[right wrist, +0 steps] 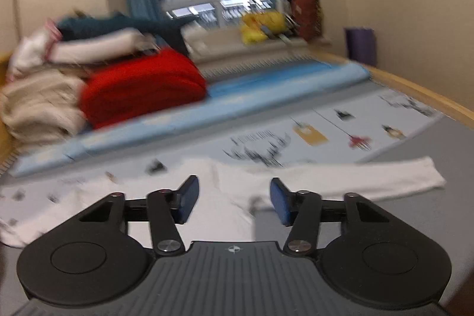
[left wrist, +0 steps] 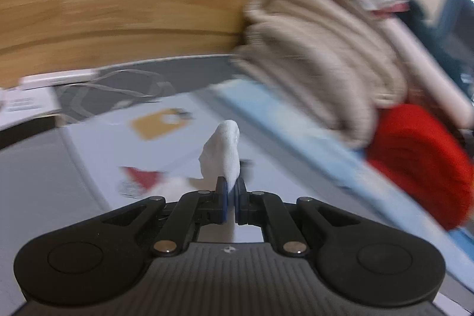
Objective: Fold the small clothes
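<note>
White knit cloth [left wrist: 224, 151] stands pinched in our left gripper [left wrist: 232, 191], jaws nearly together on it. Our right gripper [right wrist: 231, 199] hangs part-open, nothing between, above the white garment [right wrist: 340, 178] spread on the grey surface [right wrist: 420, 215]. Background piles blurred.

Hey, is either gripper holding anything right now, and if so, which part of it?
The left gripper is shut on a pinched fold of the white garment; which part cannot be told. The right gripper holds nothing; its jaws stand open above the garment.
</note>
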`<state>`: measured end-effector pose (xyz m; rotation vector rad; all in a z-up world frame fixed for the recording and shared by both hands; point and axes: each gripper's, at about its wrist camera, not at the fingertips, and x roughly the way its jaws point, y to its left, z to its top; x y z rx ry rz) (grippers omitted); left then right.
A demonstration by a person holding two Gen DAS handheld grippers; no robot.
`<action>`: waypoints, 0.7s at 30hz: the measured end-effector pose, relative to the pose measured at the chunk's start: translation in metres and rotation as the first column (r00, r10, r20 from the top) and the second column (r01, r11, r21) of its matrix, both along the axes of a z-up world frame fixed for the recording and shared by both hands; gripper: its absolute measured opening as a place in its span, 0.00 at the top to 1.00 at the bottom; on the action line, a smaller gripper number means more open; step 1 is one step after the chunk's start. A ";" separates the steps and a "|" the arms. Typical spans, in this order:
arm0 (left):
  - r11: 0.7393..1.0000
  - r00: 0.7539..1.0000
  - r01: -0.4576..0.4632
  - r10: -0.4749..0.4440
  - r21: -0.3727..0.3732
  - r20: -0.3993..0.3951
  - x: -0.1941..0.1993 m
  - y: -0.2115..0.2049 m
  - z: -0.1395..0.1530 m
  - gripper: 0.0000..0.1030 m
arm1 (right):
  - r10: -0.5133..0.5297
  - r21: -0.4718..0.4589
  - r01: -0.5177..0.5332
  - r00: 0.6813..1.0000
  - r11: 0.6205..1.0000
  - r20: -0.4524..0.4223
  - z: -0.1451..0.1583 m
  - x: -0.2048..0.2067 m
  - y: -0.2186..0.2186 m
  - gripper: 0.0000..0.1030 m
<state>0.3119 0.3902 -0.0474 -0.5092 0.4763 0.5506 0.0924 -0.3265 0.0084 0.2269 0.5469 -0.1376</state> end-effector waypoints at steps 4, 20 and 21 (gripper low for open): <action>0.972 0.964 0.233 -0.232 0.007 0.127 0.008 -0.097 0.030 0.96 | 0.024 -0.028 -0.025 0.999 0.999 -0.037 -0.008 0.033 0.012 0.77; 0.785 0.795 0.588 -0.605 -0.195 -0.042 0.037 -0.302 0.031 0.84 | 0.139 0.347 -0.060 0.969 0.936 -0.206 -0.087 0.142 0.017 0.70; 0.817 0.821 0.552 -0.568 -0.169 -0.065 0.035 -0.293 0.033 0.83 | 0.126 0.372 -0.034 0.966 0.928 -0.227 -0.091 0.147 0.016 0.69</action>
